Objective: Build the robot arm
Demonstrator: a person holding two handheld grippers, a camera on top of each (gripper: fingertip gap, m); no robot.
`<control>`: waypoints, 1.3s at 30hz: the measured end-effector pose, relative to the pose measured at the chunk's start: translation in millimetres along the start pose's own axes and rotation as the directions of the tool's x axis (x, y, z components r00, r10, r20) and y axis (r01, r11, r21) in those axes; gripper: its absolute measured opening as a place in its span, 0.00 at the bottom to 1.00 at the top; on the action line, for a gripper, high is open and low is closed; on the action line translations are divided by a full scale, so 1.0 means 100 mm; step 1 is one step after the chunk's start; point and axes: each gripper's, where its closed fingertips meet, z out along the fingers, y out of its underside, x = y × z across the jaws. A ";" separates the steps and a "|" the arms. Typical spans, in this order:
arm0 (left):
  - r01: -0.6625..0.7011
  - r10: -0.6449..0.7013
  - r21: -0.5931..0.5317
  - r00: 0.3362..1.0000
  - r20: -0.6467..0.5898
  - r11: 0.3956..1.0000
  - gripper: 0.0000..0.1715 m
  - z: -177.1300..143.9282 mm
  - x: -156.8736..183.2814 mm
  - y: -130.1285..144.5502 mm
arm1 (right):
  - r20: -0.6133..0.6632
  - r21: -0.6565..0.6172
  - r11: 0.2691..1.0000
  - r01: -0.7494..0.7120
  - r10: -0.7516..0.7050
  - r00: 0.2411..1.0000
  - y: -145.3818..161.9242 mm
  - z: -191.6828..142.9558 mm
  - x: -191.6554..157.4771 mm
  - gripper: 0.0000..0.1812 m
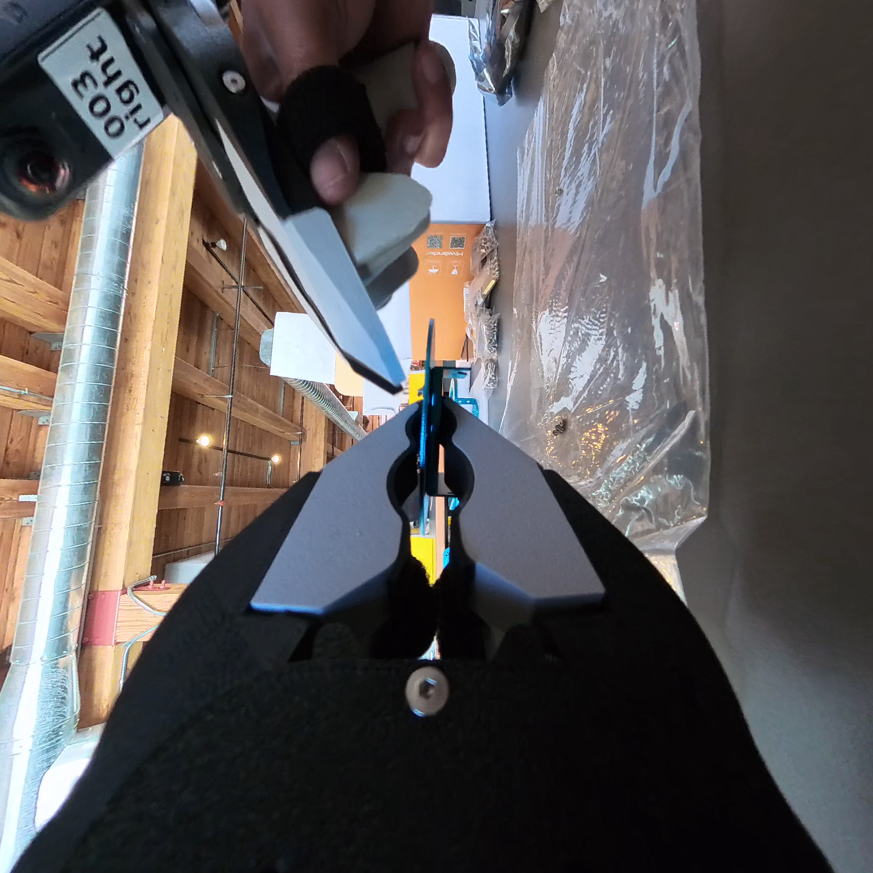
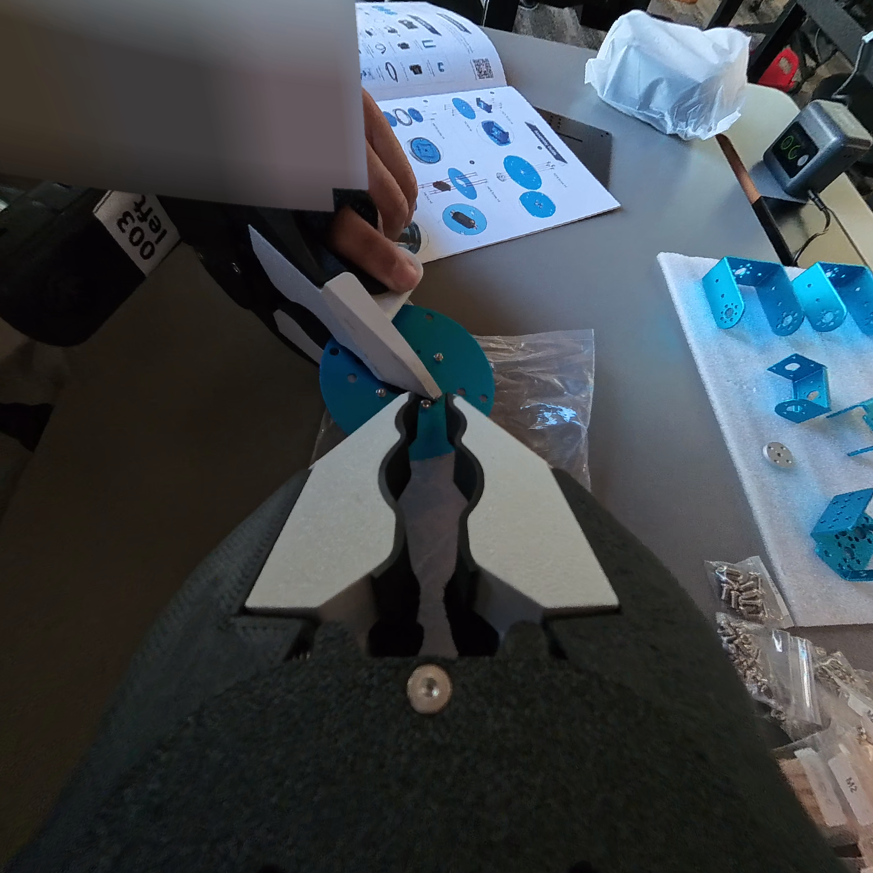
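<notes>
My left gripper point(image 1: 431, 408) is shut on a round blue metal disc point(image 1: 429, 359) with holes, which shows edge-on in the left wrist view. In the right wrist view the disc point(image 2: 453, 349) faces me, held above the grey table point(image 2: 614, 293) by the left gripper point(image 2: 432, 388) coming in from the upper left. My right gripper point(image 2: 429, 400) has its jaws a narrow gap apart. Its tips sit right at the disc's face beside a small silver screw point(image 2: 426, 403). It also shows in the left wrist view point(image 1: 397, 385), tip close to the disc. A hand holds each gripper.
A clear plastic bag point(image 2: 543, 378) lies under the disc. An open instruction booklet point(image 2: 496, 156) lies behind. A white foam sheet point(image 2: 737, 425) at right carries blue brackets point(image 2: 751, 297). Bags of screws point(image 2: 741, 595) lie at front right. White wrapping point(image 2: 671, 66) and a small grey device point(image 2: 812, 146) stand far right. Left and right tips are no more than a few centimetres apart.
</notes>
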 end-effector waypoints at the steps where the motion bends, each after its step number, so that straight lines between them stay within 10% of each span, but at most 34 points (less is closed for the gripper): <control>1: 0.000 0.000 0.000 1.000 0.001 1.000 0.01 0.00 0.00 0.00 | 0.002 0.010 1.000 0.006 -0.006 1.000 0.00 -0.02 0.00 0.06; 14: 0.024 -0.024 0.003 1.000 0.005 1.000 0.01 -0.01 -0.03 0.00 | 0.202 0.111 0.993 -0.045 0.022 0.979 -0.02 -0.08 -0.30 0.30; 39: 0.018 -0.018 0.001 1.000 -0.004 1.000 0.01 0.00 -0.01 0.00 | 0.165 0.079 0.997 0.003 -0.016 0.986 0.01 0.02 -0.31 0.30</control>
